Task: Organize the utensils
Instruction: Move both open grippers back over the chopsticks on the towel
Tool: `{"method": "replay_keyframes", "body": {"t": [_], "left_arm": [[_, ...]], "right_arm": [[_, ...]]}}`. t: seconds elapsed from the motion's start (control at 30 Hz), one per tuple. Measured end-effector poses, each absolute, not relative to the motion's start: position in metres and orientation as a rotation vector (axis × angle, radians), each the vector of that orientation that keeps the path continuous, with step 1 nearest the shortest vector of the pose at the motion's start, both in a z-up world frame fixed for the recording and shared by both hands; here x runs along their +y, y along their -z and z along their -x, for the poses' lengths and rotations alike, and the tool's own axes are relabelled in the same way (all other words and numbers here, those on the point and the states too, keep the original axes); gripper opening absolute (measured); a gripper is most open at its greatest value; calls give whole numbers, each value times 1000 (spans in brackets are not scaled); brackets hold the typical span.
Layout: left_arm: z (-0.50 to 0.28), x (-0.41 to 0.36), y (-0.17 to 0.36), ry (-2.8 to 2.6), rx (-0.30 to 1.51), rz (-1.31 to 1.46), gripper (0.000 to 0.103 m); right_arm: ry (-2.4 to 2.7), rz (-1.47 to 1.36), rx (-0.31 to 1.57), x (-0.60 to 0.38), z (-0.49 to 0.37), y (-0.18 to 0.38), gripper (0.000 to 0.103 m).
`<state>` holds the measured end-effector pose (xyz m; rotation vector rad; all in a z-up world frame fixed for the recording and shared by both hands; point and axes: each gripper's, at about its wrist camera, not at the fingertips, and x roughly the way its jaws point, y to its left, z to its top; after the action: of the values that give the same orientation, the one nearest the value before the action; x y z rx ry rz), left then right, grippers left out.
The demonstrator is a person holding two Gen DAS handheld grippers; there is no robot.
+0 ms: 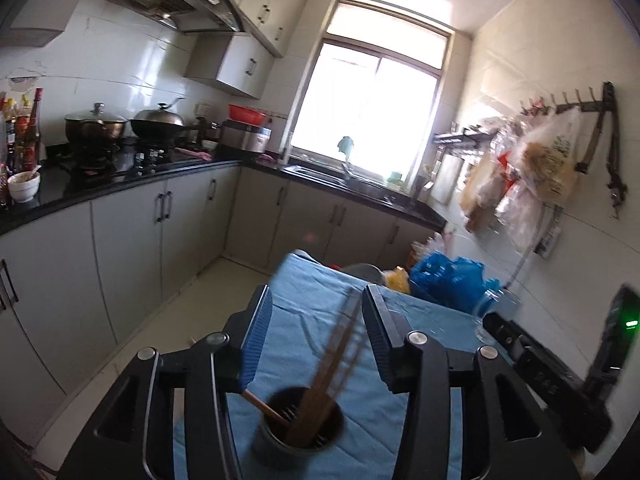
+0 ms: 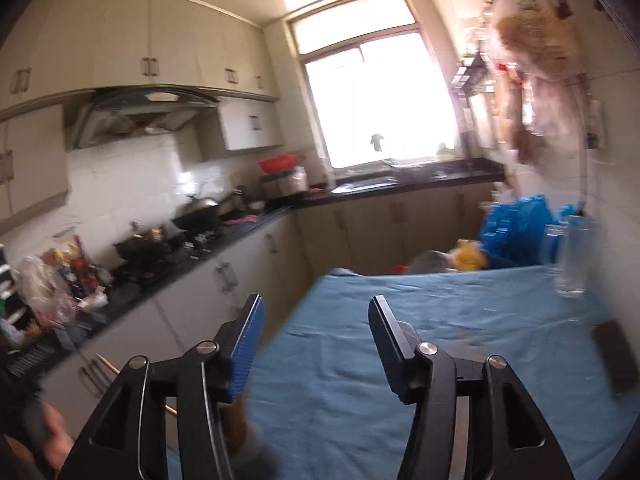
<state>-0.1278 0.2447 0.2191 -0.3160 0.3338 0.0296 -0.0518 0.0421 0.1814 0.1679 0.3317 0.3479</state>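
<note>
A dark round utensil holder [image 1: 298, 426] stands on the blue cloth-covered table [image 1: 320, 308], just below my left gripper [image 1: 318, 300]. A brown wooden spatula [image 1: 332, 364] and a wooden stick [image 1: 266, 408] stand in it, the spatula leaning up between the open fingers without being clamped. My right gripper [image 2: 316, 308] is open and empty above the table [image 2: 420, 320]. A wooden stick tip [image 2: 106, 362] shows at its lower left, beside a blurred hand [image 2: 52, 440].
A clear glass jar [image 2: 570, 256] and a dark flat object [image 2: 614, 356] sit at the table's right. Blue plastic bags [image 1: 452, 280] lie past the far edge. Black counters with pots [image 1: 120, 124] run along the left; bags [image 1: 532, 160] hang on the right wall.
</note>
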Motion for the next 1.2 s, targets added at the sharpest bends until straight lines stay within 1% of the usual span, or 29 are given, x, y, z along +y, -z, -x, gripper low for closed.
{"method": "replay_keyframes", "body": {"t": [0.07, 0.23, 0.27, 0.3, 0.37, 0.4, 0.47, 0.5, 0.83, 0.9, 0.93, 0.97, 1.0, 1.03, 1.13, 1.17, 1.2], "left_arm": [[131, 229, -216, 12, 356, 309, 45], [130, 175, -200, 128, 427, 252, 45], [126, 161, -194, 153, 459, 240, 45], [122, 151, -187, 178, 490, 234, 45], [114, 128, -171, 231, 557, 228, 45], [107, 117, -162, 254, 595, 222, 45], [96, 102, -146, 287, 651, 214, 45], [89, 95, -137, 294, 681, 212, 45], [11, 64, -48, 265, 916, 180, 44], [1, 59, -38, 265, 938, 166, 41], [-4, 56, -33, 259, 948, 150, 36], [-6, 55, -29, 253, 957, 140, 32], [-10, 54, -26, 252, 968, 136, 30], [-14, 54, -23, 255, 980, 135, 26], [-18, 50, -22, 249, 975, 109, 25], [-20, 49, -22, 249, 972, 101, 25], [-20, 47, -22, 249, 970, 93, 25]], "right_arm": [[-277, -167, 373, 15, 50, -168, 59], [-148, -233, 596, -59, 35, -109, 59], [-150, -235, 631, -66, 33, -100, 56], [-163, -233, 677, -71, 31, -87, 49], [-199, -228, 755, -76, 25, -66, 42], [-232, -230, 803, -77, 21, -53, 37], [-258, -225, 848, -75, 17, -38, 28], [-277, -219, 871, -74, 14, -30, 28], [-293, -159, 901, -67, -1, -4, 25], [-288, -133, 902, -64, -4, -5, 25], [-286, -120, 901, -62, -5, -5, 24], [-281, -103, 901, -60, -6, -5, 22], [-273, -87, 902, -58, -7, -5, 19], [-266, -70, 903, -57, -8, -6, 19], [-247, -37, 913, -54, -11, -6, 15], [-237, -22, 917, -54, -12, -6, 10], [-225, -7, 919, -52, -14, -6, 9]]}}
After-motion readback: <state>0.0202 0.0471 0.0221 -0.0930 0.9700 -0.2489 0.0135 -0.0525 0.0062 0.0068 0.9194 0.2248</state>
